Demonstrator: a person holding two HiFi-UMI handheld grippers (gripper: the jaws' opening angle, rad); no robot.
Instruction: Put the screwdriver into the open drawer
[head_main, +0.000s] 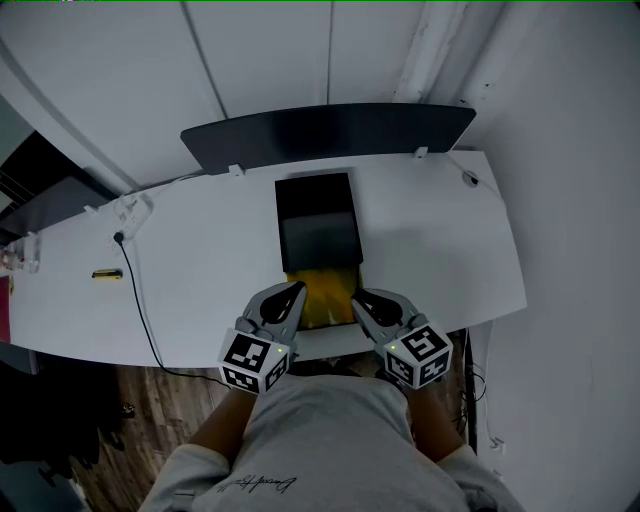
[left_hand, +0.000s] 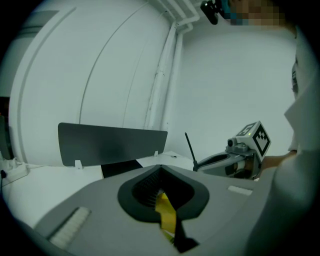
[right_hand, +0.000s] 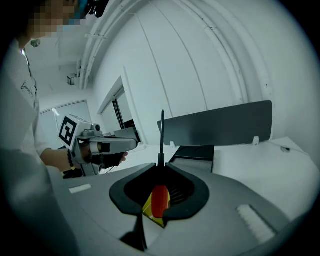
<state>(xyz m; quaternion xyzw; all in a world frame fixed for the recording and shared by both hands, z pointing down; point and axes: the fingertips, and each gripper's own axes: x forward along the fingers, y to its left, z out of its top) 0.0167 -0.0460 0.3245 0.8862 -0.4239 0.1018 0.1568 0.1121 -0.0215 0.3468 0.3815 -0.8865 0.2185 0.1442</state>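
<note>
Right hand-held gripper (right_hand: 161, 166) is clamping the screwdriver (right_hand: 160, 200) by its red handle, with the shaft poking out front. Left hand-held gripper (left_hand: 160, 168) is sitting closed, gripping nothing. Both are hovering over the yellow drawer (head_main: 322, 298), with a black box (head_main: 317, 225) sitting behind it on the desk (head_main: 200, 270).

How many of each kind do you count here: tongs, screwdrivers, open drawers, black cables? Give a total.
tongs: 2, left tongs and right tongs
screwdriver: 1
open drawer: 1
black cable: 1
total: 5
</note>
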